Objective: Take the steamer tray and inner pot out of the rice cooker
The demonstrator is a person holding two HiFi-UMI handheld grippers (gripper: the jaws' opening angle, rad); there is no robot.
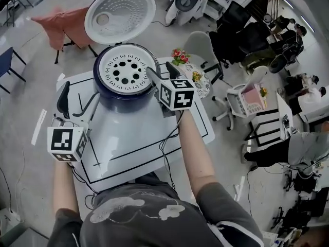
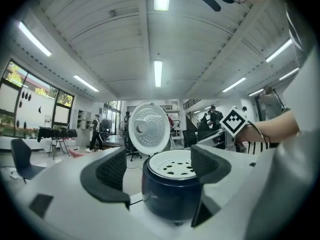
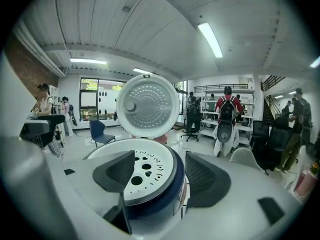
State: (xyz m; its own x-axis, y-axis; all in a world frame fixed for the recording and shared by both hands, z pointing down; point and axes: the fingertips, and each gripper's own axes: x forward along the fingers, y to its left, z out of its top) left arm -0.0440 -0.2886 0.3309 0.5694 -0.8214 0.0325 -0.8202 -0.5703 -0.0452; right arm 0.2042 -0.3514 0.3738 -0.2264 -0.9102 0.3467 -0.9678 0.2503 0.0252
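The dark blue rice cooker stands on the white table with its lid swung up behind it. A white steamer tray with round holes sits in its mouth; the inner pot is hidden beneath. My right gripper is open at the cooker's right rim. In the right gripper view one finger hangs over the tray and the other outside the cooker wall. My left gripper is open and apart, to the cooker's left front; it frames the cooker and tray from a distance.
Black lines mark a rectangle on the table. A cable runs across the table's right part. A flowered round item lies by the table's far right corner. Office chairs stand beyond, and people are in the room's background.
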